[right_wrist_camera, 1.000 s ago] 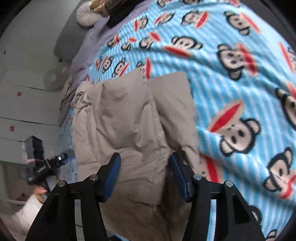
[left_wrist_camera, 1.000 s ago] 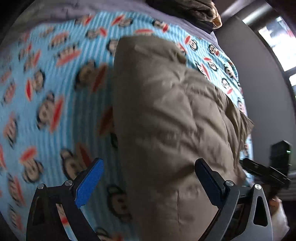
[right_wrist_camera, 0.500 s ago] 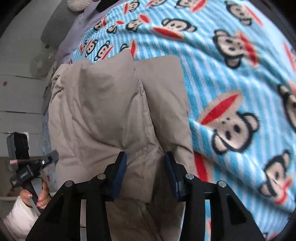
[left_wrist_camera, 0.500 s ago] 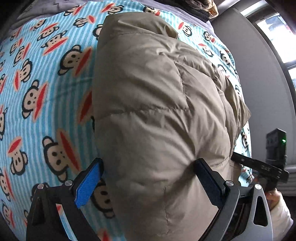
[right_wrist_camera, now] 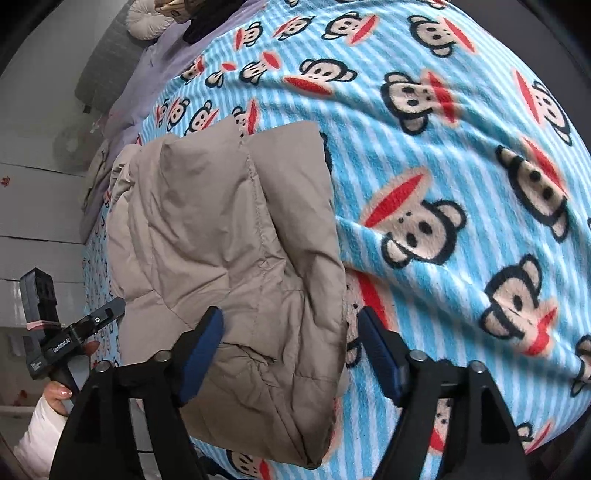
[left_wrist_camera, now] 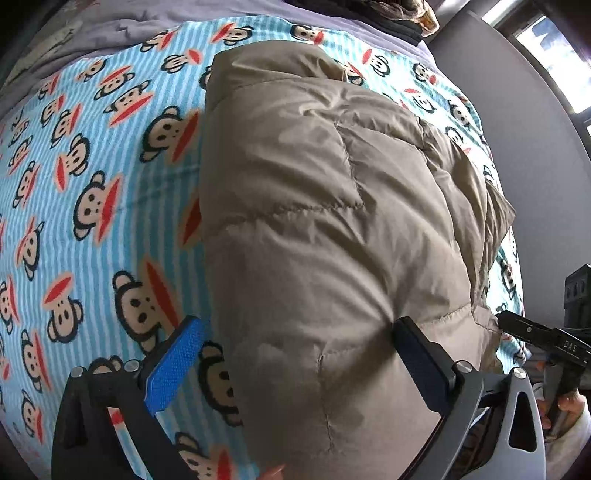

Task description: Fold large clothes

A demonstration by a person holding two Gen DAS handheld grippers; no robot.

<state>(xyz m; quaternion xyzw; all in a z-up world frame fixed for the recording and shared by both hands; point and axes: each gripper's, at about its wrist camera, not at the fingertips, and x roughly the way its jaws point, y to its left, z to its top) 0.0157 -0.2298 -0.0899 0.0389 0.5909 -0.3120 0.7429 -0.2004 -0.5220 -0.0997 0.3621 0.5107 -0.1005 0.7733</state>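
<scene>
A beige quilted puffer jacket [left_wrist_camera: 332, 221] lies folded lengthwise on a blue striped monkey-print blanket [left_wrist_camera: 92, 184]. My left gripper [left_wrist_camera: 295, 354] stands wide open over the jacket's near end. Its left blue pad is just off the fabric and its right finger rests against the jacket's side. In the right wrist view the jacket [right_wrist_camera: 221, 229] has its near corner between the fingers of my right gripper [right_wrist_camera: 291, 347]. Those jaws are opening. The right pad is clear of the cloth and nothing is gripped.
The blanket [right_wrist_camera: 461, 184] covers a bed, with purple sheet [left_wrist_camera: 110, 33] and dark bundled clothes [left_wrist_camera: 399, 18] at its head. A grey wall [left_wrist_camera: 524, 129] runs along the jacket's far side. A hand [right_wrist_camera: 55, 391] holds the other gripper's handle at the left edge.
My right gripper's jaws narrowed on the jacket corner, then spread wide and let the fabric go. The left gripper stayed wide open while the jacket settled flatter.
</scene>
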